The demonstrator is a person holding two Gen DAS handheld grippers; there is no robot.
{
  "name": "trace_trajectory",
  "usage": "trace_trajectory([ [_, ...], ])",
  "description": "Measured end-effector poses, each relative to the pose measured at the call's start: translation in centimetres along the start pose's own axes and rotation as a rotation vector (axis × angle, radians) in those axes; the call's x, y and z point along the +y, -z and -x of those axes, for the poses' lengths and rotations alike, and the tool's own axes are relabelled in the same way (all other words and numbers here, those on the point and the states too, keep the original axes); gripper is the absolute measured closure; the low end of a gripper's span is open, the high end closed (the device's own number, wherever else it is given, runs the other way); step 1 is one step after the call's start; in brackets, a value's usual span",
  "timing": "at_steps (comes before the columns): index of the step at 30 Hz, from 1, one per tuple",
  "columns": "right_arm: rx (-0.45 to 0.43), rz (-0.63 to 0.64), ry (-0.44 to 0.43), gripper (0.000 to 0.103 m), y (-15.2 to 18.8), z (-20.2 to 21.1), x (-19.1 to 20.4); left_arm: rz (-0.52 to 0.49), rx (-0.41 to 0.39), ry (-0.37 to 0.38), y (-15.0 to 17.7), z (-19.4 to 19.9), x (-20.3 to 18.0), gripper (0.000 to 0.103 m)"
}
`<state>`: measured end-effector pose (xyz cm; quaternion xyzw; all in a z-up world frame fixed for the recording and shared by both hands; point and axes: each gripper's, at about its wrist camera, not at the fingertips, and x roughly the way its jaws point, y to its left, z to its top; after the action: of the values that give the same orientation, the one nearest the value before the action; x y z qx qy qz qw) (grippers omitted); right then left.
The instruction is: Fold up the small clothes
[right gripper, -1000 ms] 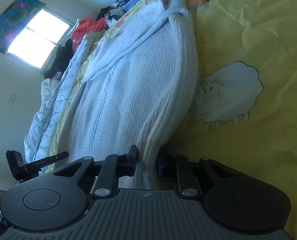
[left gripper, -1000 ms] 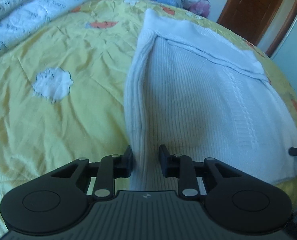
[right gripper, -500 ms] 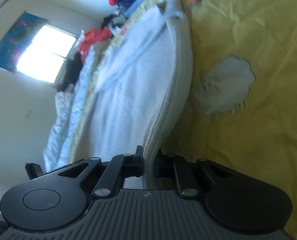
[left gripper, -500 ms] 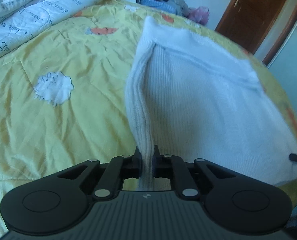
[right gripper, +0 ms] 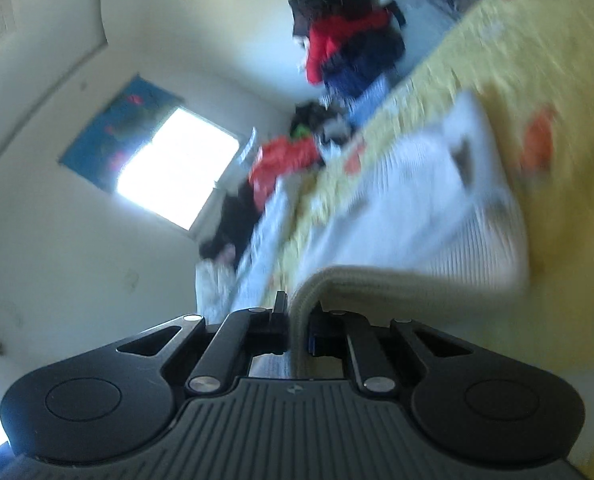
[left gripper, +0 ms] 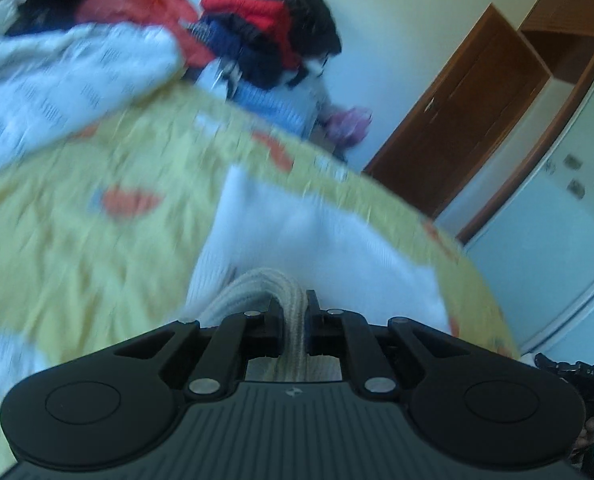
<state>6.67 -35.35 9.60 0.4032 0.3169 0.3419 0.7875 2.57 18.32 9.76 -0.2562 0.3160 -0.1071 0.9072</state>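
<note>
A bedroom: a yellow bedspread [left gripper: 77, 248] with orange and white prints covers the bed, and on it lies the white knit sweater [left gripper: 317, 236].

Nearest in each view are the grippers. The left gripper [left gripper: 295, 316] has its jaws pinched on a thick ribbed fold of the sweater's near edge, which bunches up between them. The right gripper [right gripper: 299, 320] is likewise clamped on the ribbed hem, which arcs up and away from its jaws. Both views are blurred (the far half of the sweater still reads as lying flat on the bedspread).

Beyond the sweater, a white printed quilt [left gripper: 57, 80] sits at the far left, then a heap of red, navy and black clothes [left gripper: 273, 36] at the bed's far edge, a brown door [left gripper: 469, 108] and a bright window [right gripper: 177, 172].

As for progress, I judge the fold only begun: the near edge is gripped at both corners and raised, but not yet laid over the far part. Carrying it across, setting it down and smoothing remain, as does the waiting heap.
</note>
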Motion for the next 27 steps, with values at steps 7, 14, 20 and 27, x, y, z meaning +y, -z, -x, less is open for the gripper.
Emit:
trace_trajectory([
  [7, -0.120, -0.096, 0.034, 0.089, -10.6, -7.3, -5.9, 0.004, -0.053, -0.049, -8.6, -10.3, 0.5, 0.095],
  [14, -0.101, -0.131, 0.246, 0.089, -15.9, -15.8, -12.6, -0.006, -0.059, -0.204, -11.2, -21.4, 2.3, 0.094],
  [20, -0.161, -0.313, 0.250, 0.058, -16.2, -16.5, -15.7, 0.203, 0.033, -0.108, -13.5, -23.0, 4.5, 0.052],
  [27, -0.319, -0.317, 0.144, 0.038, -14.1, -11.1, -13.5, 0.382, -0.095, 0.002, -13.0, -16.7, 7.1, 0.000],
])
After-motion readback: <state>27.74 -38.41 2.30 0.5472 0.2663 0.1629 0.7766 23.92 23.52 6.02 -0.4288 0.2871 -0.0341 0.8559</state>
